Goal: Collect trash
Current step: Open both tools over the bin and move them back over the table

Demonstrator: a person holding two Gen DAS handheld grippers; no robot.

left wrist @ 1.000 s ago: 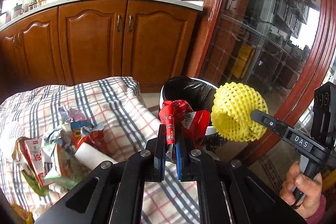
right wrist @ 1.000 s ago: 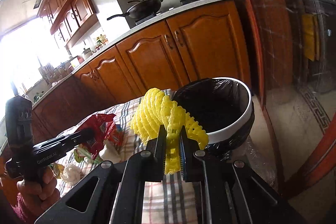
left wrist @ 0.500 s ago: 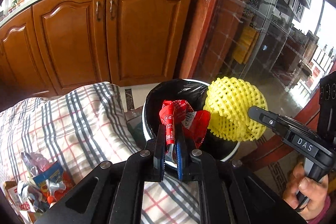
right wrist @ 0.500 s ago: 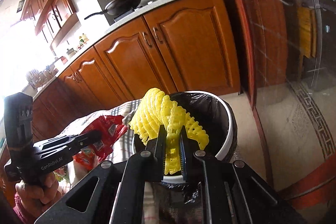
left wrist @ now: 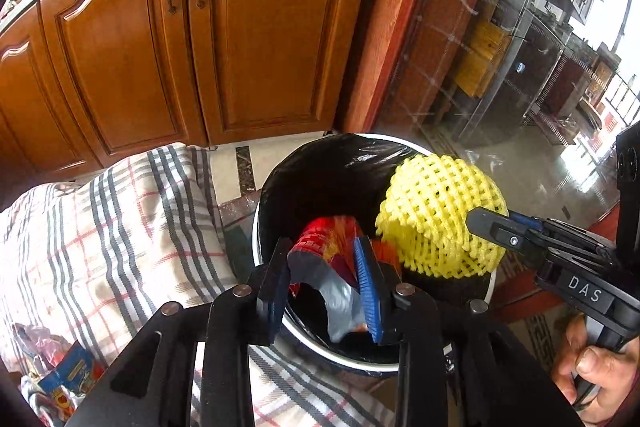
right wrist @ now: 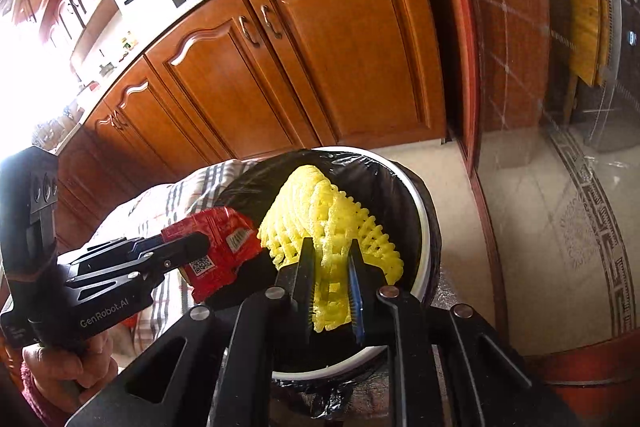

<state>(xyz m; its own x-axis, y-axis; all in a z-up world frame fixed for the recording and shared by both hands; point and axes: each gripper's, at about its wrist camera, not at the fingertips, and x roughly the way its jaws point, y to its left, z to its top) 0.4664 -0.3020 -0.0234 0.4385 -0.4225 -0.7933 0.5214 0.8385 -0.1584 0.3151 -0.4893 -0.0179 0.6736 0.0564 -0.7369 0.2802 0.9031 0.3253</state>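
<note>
A white trash bin (left wrist: 416, 143) lined with a black bag stands on the floor beside the table; it also shows in the right wrist view (right wrist: 424, 223). My left gripper (left wrist: 324, 267) is over the bin with its jaws spread; a red snack wrapper (left wrist: 328, 247) hangs loosely between the pads, silver inside showing. The wrapper also shows in the right wrist view (right wrist: 216, 247). My right gripper (right wrist: 330, 263) is over the bin, jaws parted slightly, still gripping a yellow foam fruit net (right wrist: 320, 215), which also shows in the left wrist view (left wrist: 440, 215).
A plaid tablecloth (left wrist: 100, 227) covers the table left of the bin, with several wrappers (left wrist: 60, 379) at its near left. Wooden kitchen cabinets (left wrist: 200, 39) stand behind. A glass door (left wrist: 500, 47) is at the right.
Both grippers moved forward and down over the bin. My left gripper's jaws opened and the red wrapper is slipping down. The right jaws eased slightly on the yellow net.
</note>
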